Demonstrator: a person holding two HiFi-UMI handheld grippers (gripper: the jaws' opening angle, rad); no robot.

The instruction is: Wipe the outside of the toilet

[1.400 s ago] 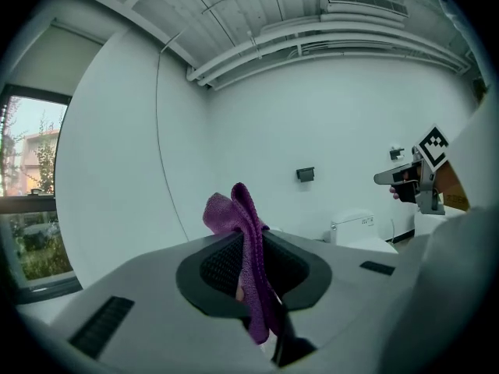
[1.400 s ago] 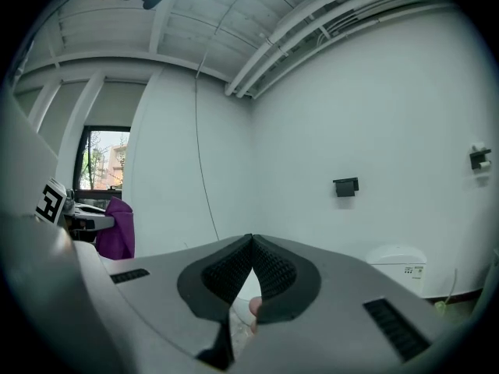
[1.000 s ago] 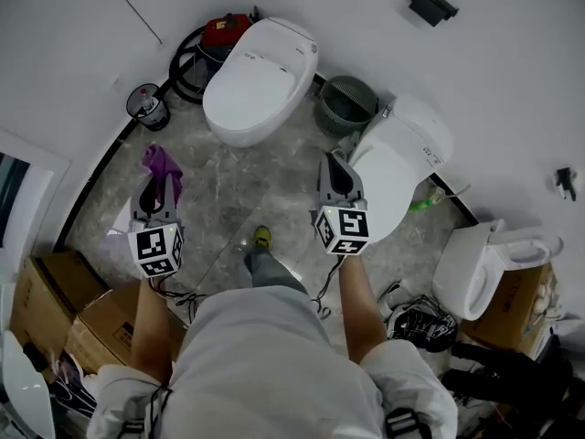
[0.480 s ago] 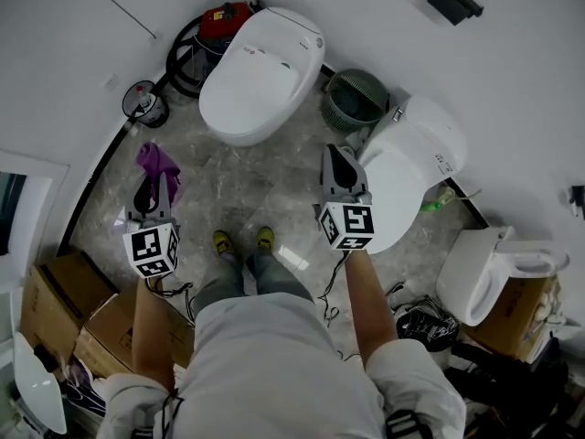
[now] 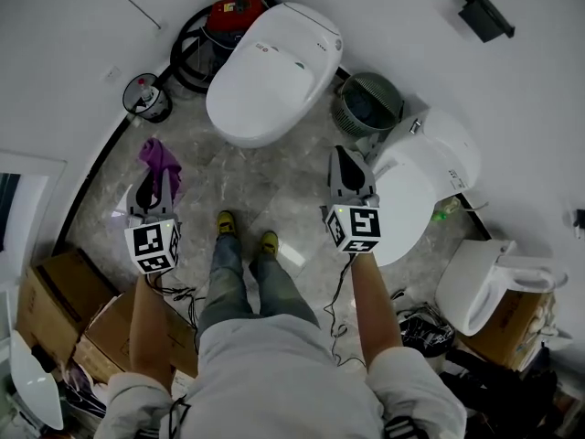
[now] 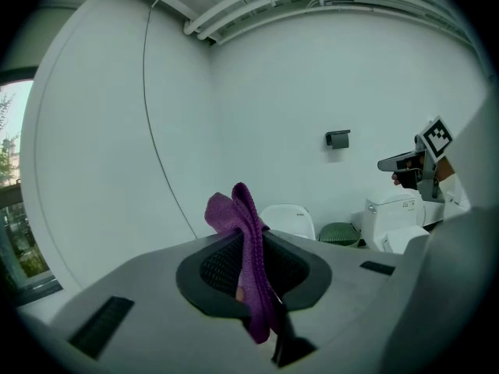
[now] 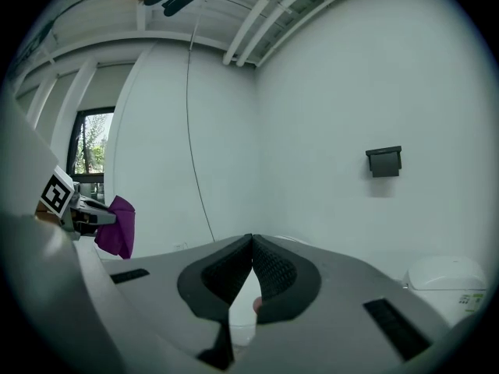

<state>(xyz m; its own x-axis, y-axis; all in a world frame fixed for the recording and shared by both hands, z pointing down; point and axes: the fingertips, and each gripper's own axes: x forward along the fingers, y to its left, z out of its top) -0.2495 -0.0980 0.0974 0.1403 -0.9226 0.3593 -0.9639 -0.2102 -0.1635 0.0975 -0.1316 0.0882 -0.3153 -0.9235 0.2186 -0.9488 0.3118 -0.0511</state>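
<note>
A white toilet (image 5: pixel 274 62) with its lid down stands ahead against the wall, and it shows small in the left gripper view (image 6: pixel 288 220). A second white toilet (image 5: pixel 422 176) stands to the right. My left gripper (image 5: pixel 156 179) is shut on a purple cloth (image 5: pixel 158 157), whose folds stick up past the jaws (image 6: pixel 238 213). It hangs over the floor, short of the first toilet. My right gripper (image 5: pixel 344 156) is shut with nothing in it, its pads meeting (image 7: pixel 251 244), beside the second toilet's left edge.
A red vacuum (image 5: pixel 230 12) with a black hose (image 5: pixel 187 58) sits behind the first toilet. A green basket (image 5: pixel 367 104) stands between the toilets. A small round container (image 5: pixel 146 99) is by the left wall, cardboard boxes (image 5: pixel 55 300) lie at the lower left, and a third toilet (image 5: pixel 480 282) is at the right.
The person has brought both feet forward and now stands closer to the toilets. Both grippers hold about the same places, the left one still shut on the cloth.
</note>
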